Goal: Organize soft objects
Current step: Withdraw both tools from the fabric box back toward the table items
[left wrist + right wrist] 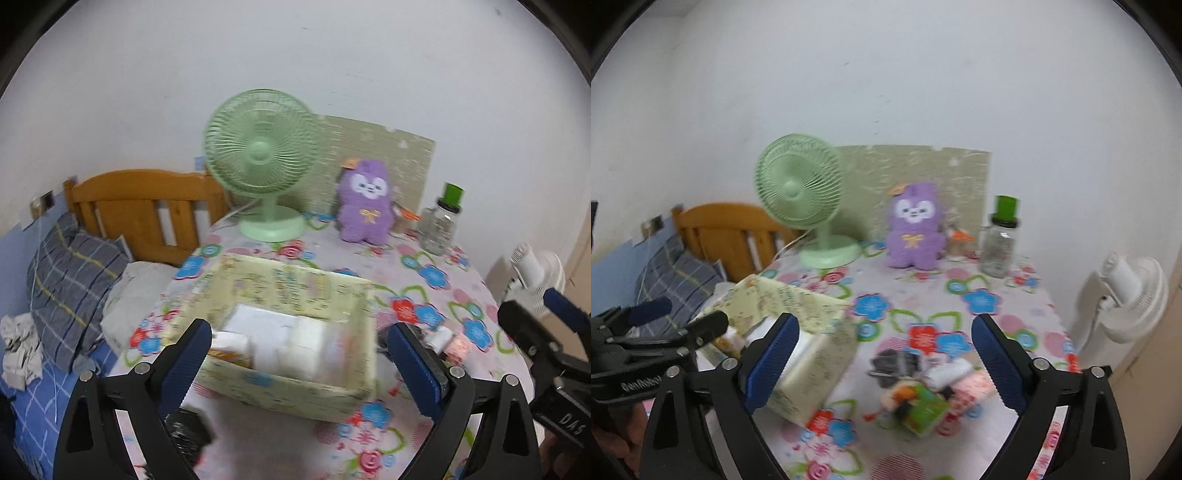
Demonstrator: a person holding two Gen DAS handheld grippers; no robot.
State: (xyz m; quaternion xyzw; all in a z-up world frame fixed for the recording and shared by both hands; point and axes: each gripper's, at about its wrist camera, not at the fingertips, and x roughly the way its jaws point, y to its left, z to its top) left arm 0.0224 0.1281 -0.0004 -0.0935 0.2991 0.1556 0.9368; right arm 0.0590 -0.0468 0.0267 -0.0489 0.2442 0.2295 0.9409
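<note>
While the fabric box (pixel 288 332) is sitting between its wide-open fingers, the left gripper (pixel 301 354) is hovering empty. The right gripper (pixel 882 360) is gaping empty above the soft-item pile (pixel 923 387).

box (pixel 280 332) sits before fan (pixel 262 162) (plush (pixel 364 203) right of fan).

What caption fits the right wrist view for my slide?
Open right hand-held gripper hovers over a pile of small soft items beside the fabric box.
</note>
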